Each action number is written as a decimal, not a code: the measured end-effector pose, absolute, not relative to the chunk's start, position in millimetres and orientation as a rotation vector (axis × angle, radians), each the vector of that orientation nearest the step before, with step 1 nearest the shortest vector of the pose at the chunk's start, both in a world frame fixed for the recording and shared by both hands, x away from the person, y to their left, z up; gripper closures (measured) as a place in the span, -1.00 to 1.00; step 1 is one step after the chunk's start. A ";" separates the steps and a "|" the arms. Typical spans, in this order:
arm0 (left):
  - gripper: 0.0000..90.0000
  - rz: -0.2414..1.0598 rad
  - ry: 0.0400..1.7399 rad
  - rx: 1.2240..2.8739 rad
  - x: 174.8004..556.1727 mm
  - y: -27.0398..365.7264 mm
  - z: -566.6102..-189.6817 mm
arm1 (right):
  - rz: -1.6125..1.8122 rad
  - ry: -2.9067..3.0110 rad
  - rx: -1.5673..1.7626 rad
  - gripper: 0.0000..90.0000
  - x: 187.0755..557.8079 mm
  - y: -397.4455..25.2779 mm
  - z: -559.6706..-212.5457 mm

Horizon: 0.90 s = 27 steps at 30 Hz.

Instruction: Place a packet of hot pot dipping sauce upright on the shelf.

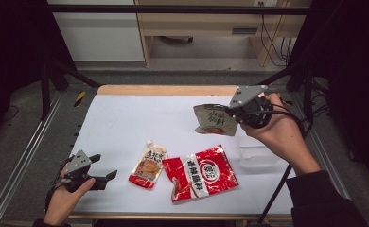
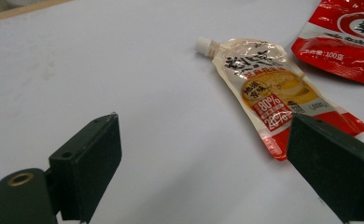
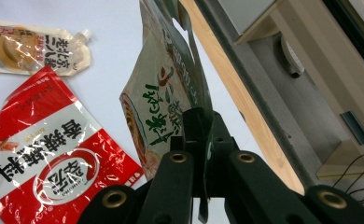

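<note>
Your white worktop (image 1: 126, 123) carries most of the scene, with a wooden strip along its far edge. The biggest packet on it is the red snack bag (image 1: 202, 172), lying flat near the front middle, its white lettering up. Just to its left, and touching or nearly touching its corner, lies the spouted sauce pouch (image 1: 148, 165), flat, with its white cap pointing toward the far edge. To the right of the red bag you have a clear plastic container (image 1: 257, 152), though it is faint in the high view and its shape is hard to make out. Your right claw (image 1: 233, 112) is raised above the worktop's right side and is clamped on the edge of the beige noodle packet (image 1: 215, 120), which hangs tilted in the air, clear of the surface; the right gripper view shows the jaws pressed together on its foil (image 3: 164, 100). Your left claw (image 1: 108, 176) rests low at the front left, jaws spread wide and holding nothing, with the sauce pouch (image 2: 273, 93) ahead of it.
</note>
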<state>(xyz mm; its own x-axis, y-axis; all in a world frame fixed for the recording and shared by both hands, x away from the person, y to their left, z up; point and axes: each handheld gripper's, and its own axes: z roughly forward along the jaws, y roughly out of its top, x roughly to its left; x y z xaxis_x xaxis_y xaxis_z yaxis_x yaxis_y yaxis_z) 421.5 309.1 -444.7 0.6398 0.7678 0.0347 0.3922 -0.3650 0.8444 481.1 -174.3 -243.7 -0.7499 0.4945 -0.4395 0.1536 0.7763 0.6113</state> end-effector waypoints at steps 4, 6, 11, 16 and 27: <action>-0.78 0.569 0.910 2.003 422.1 308.3 -445.2 | 0.744 2.350 0.500 1.00 476.9 -187.7 -239.7; -0.78 0.573 0.921 2.008 422.8 309.4 -446.7 | 0.740 2.345 0.507 1.00 474.4 -195.6 -237.9; -0.78 0.579 0.953 1.989 423.9 314.0 -446.9 | 0.740 2.322 0.549 1.00 466.9 -222.8 -238.1; -0.78 0.583 0.965 1.982 423.9 315.9 -446.9 | 0.737 2.308 0.583 1.00 464.0 -241.9 -243.6; -0.78 0.582 0.974 1.984 424.4 316.9 -447.4 | 0.755 2.302 0.641 1.00 462.3 -273.7 -258.0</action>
<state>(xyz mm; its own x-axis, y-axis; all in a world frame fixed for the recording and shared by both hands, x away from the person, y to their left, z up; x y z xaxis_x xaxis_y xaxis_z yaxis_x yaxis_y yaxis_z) 424.4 316.9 -447.4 0.5920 0.8047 0.0438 0.4202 -0.3547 0.8352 462.3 -273.7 -258.0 -0.6868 0.6028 -0.4061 0.2450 0.7181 0.6514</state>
